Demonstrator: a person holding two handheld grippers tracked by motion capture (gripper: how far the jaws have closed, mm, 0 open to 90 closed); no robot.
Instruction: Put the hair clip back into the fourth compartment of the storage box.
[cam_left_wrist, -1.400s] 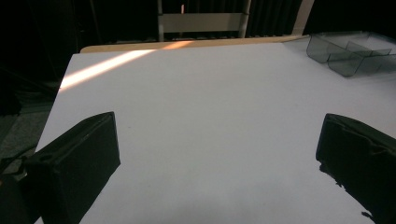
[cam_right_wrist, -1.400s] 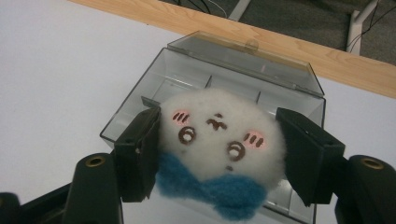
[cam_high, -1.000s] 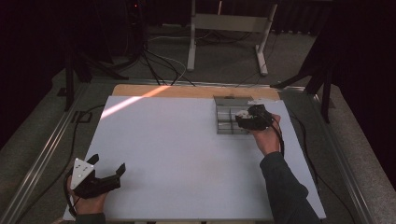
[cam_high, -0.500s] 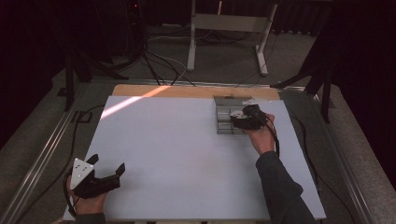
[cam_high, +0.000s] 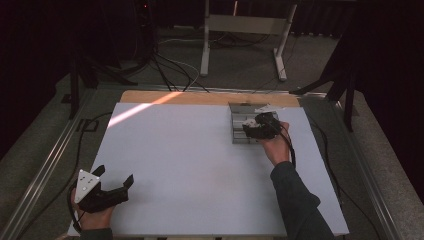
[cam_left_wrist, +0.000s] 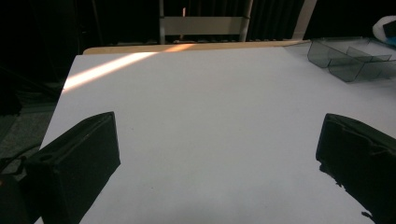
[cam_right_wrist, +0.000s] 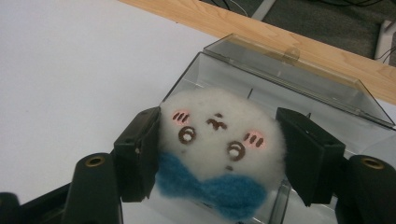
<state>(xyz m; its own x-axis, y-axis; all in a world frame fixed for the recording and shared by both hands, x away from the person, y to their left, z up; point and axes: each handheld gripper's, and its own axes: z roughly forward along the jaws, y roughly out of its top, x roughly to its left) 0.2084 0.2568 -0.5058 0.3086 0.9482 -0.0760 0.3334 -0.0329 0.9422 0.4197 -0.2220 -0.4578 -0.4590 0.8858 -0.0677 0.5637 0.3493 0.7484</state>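
Fluffy white plush toy (cam_right_wrist: 219, 154) looks light and squashy, best pinched across its round sides, as the right claw (cam_right_wrist: 219, 161) does above the clear plastic tray (cam_right_wrist: 299, 79)

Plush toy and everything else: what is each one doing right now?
Plush toy: squeezed between the right tongs, above the tray.
Tray: clear, upright on the table.
Left tongs: open, holding nothing.
Table: white top, streak of light across it.
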